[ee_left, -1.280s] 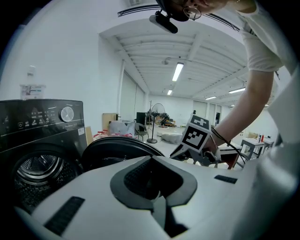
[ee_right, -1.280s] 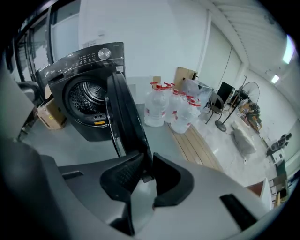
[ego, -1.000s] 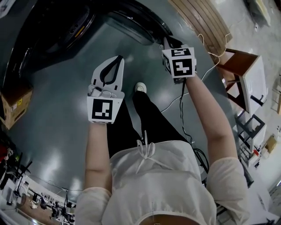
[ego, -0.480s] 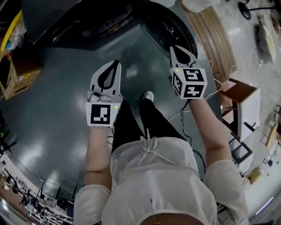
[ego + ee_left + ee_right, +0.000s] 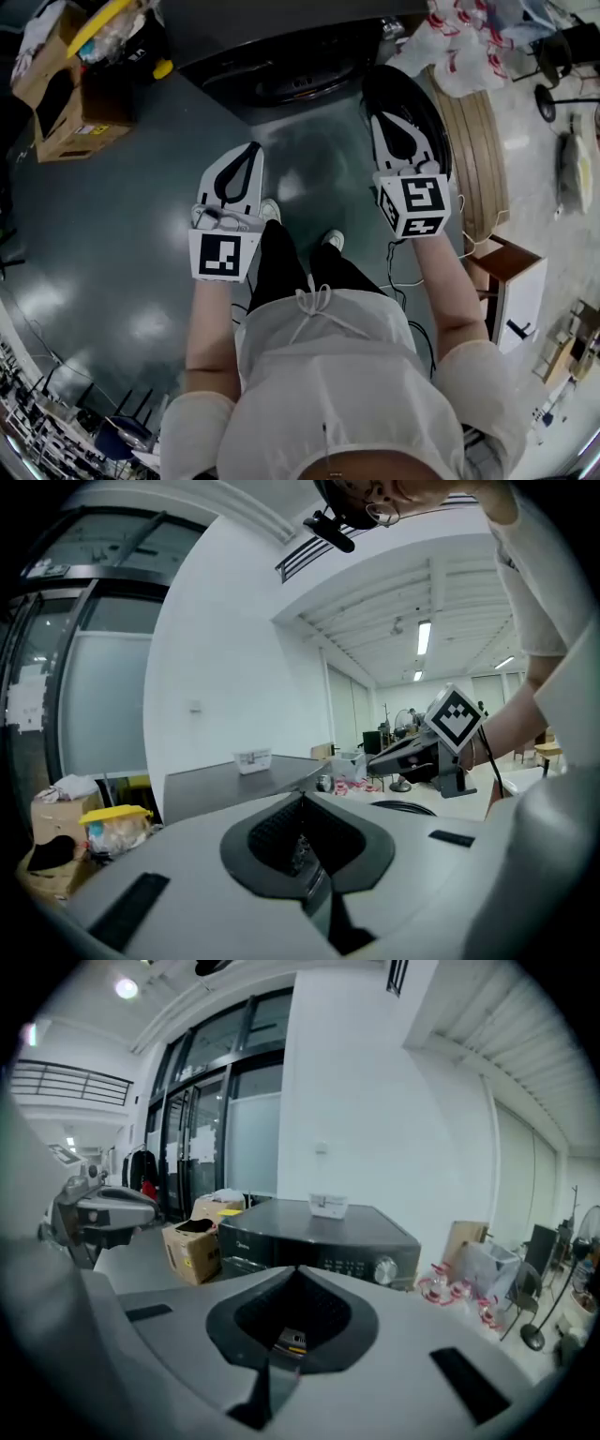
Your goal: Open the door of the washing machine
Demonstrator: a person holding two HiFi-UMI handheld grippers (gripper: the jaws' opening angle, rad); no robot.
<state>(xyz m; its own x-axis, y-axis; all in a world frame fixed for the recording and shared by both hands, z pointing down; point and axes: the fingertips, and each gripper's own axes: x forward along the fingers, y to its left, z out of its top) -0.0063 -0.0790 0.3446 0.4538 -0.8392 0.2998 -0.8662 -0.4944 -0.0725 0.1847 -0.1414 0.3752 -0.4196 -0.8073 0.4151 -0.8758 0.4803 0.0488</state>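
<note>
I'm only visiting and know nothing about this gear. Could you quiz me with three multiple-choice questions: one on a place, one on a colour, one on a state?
1. Where is the cardboard box? A) on the floor left of the washing machine B) on top of it C) behind the person
2. What colour is the washing machine? A) white B) black C) red
3. The left tool and right tool are: A) shut, empty B) wide open C) gripping a handle
Answers: 1 A, it stands beside the machine; 2 B, black casing; 3 A, jaws together, nothing between.
</note>
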